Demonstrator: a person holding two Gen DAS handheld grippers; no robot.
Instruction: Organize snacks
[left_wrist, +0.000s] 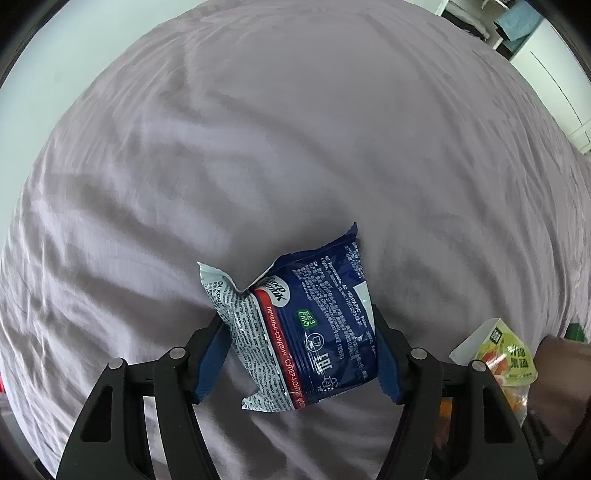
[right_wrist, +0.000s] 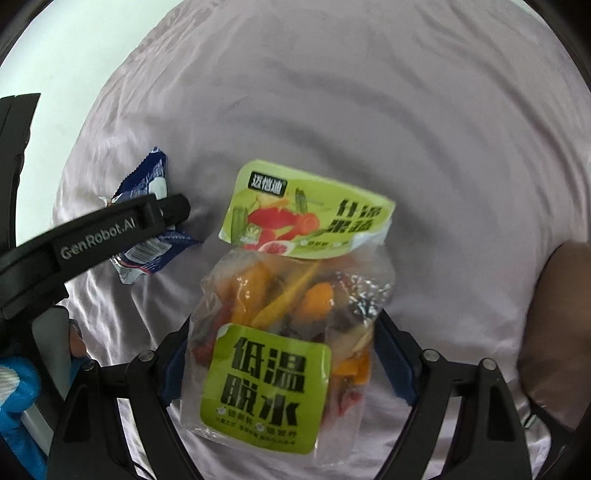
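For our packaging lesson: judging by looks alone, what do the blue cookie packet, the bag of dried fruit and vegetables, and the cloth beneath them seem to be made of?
Blue cookie packet: glossy printed plastic film, likely foil-lined; sharp creases, crimped ends, bright glints.
Bag of dried fruit and vegetables: clear, shiny plastic, contents visible through it; its green labels look like matte printed paper or film.
Cloth: soft woven fabric, matte lilac, with loose wrinkles.

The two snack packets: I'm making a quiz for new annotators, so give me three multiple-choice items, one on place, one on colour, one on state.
1. Where is the blue cookie packet?
A. between the left gripper fingers
B. in a drawer
C. on a shelf

2. What colour are the labels on the dried fruit bag?
A. red
B. green
C. black

3. What state is the right gripper in?
A. wide open, empty
B. out of view
C. shut on the bag

Answers: 1 A, both pads press its sides. 2 B, top and lower labels are lime green. 3 C, its fingers flank and pinch the bag above the lilac bedsheet.
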